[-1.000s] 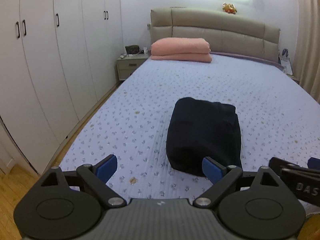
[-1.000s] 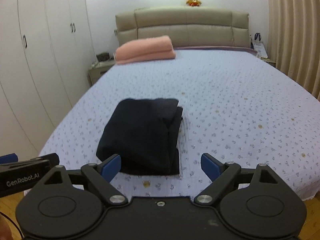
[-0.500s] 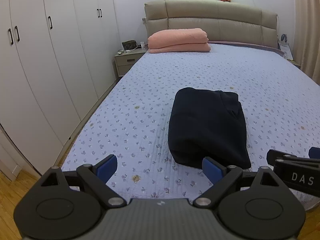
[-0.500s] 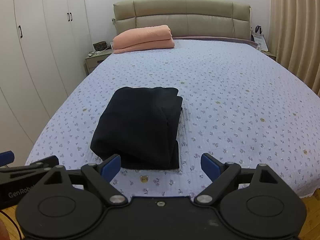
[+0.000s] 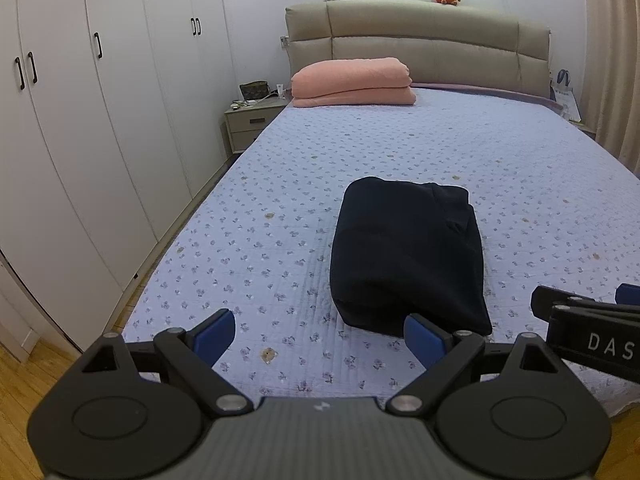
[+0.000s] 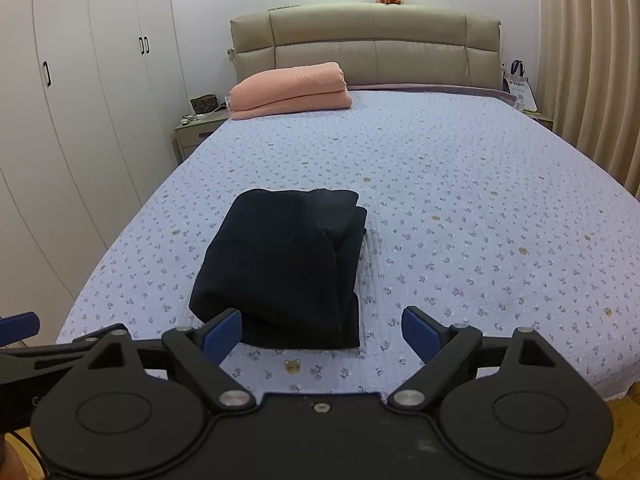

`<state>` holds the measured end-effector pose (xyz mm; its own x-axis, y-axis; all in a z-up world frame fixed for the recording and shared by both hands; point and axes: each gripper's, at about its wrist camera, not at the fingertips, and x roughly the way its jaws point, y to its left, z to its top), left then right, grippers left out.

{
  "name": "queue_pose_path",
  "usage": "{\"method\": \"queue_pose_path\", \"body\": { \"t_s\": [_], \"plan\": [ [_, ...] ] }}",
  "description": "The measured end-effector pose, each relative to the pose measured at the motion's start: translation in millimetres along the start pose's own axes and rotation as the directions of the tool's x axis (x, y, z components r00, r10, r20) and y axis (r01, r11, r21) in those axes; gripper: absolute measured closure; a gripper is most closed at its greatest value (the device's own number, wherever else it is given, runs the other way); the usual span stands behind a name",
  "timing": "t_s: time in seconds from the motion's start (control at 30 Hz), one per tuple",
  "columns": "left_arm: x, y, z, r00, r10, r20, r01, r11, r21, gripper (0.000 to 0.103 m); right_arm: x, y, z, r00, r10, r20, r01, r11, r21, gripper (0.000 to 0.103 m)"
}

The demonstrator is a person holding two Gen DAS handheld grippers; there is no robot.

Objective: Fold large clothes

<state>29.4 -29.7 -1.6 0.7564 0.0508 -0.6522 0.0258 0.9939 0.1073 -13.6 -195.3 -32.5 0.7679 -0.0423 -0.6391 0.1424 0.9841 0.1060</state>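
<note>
Folding looks done: dark garment (image 5: 408,256) sits as a compact bundle near the bed (image 5: 280,184) foot edge, so left claw (image 5: 320,338) and right claw (image 6: 322,330) hover wide open, empty.

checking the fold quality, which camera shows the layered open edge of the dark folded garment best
The right wrist view: the dark folded garment shows its stacked layers along the right side. The left wrist view shows mostly the smooth top, with its near edge partly behind a finger.

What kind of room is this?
A bedroom, most likely: a bed with a padded headboard, a nightstand beside it, and white wardrobes along the wall.
</note>
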Motion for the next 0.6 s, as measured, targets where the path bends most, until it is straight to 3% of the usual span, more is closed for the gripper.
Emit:
{"method": "queue_pose_path", "body": {
  "t_s": [0.6],
  "plan": [
    [-9.8,0.8,-3.6,1.000,0.010,0.014,-0.011,1.000,0.015,0.010,-7.9,1.3,-4.2,1.000,0.026,-0.007,-0.026,1.000,0.014,0.000]
  ]
}}
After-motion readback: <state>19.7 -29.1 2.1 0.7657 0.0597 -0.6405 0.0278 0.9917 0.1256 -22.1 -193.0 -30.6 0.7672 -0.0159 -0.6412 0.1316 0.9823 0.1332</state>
